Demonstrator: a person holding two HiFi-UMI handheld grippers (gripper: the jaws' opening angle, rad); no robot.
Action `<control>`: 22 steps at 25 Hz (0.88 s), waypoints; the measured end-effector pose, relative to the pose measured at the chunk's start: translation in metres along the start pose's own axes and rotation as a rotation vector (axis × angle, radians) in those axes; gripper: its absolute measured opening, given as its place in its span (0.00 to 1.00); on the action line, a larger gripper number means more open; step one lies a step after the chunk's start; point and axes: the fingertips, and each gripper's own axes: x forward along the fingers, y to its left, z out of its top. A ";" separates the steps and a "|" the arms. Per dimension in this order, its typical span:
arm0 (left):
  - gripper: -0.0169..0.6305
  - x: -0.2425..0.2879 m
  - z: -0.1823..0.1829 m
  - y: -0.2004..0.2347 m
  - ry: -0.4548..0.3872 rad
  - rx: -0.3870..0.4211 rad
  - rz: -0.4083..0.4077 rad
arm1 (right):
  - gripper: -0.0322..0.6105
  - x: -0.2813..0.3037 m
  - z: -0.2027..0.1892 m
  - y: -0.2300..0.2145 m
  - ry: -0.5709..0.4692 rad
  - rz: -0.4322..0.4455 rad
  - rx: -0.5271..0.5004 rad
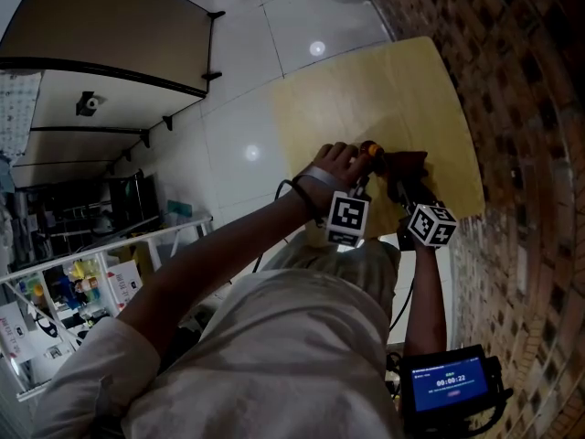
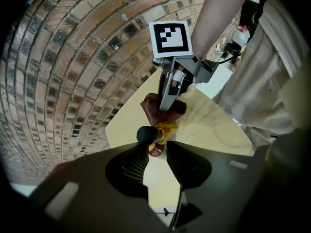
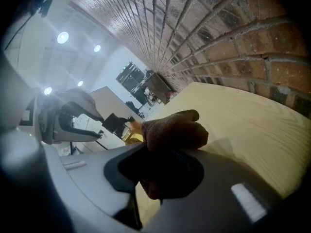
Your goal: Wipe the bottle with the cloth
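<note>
Bottle-wiping, both tools engaged above the pale wooden counter (image 1: 366,80) beside the brick wall (image 1: 512,80). The left gripper (image 2: 157,152) pinches a small bottle (image 2: 164,130) between partly closed jaws and holds it clear of the counter surface. The right gripper (image 3: 165,159) has its jaws pressed together on a bunched dark-brown cloth (image 3: 175,127), whose free lobe sits against the bottle's far side. Container: the bottle carries a black cap (image 2: 145,134), which is in place. Its body reads amber-yellow with a red patch at the lower end. Whether that colour belongs to a liquid, the wall or a label cannot be told, and no fill level is visible. Probable hazards: the bottle seems to be gripped close to its capped end, so sideways pressure from the cloth could lever it round in the jaws or push it out, and it would then fall to the counter. A tighter squeeze to prevent this might deform a thin-walled body. The cloth is held by one fold only, so a dragging stroke could pull it free. The two grippers work very near each other, and an overshoot could knock jaw against jaw.
</note>
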 end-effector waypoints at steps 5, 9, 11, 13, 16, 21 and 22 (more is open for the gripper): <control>0.23 -0.002 -0.004 0.005 -0.029 -0.092 0.038 | 0.16 -0.003 0.007 0.001 -0.011 -0.009 -0.030; 0.23 -0.006 -0.009 0.004 -0.096 -0.311 0.016 | 0.16 -0.012 0.020 -0.006 -0.042 -0.041 -0.051; 0.23 -0.009 -0.021 0.000 -0.122 -0.475 -0.014 | 0.16 -0.020 0.028 -0.007 -0.072 -0.050 -0.044; 0.23 -0.018 -0.034 0.001 -0.160 -0.645 -0.030 | 0.16 -0.032 0.037 -0.005 -0.105 -0.057 -0.036; 0.22 -0.051 -0.059 0.005 -0.242 -0.864 -0.009 | 0.16 -0.061 0.054 0.020 -0.162 -0.069 -0.042; 0.16 -0.098 -0.098 0.005 -0.404 -1.161 0.019 | 0.16 -0.107 0.083 0.072 -0.251 -0.082 -0.109; 0.16 -0.102 -0.105 0.003 -0.426 -1.198 0.018 | 0.16 -0.113 0.088 0.079 -0.270 -0.084 -0.116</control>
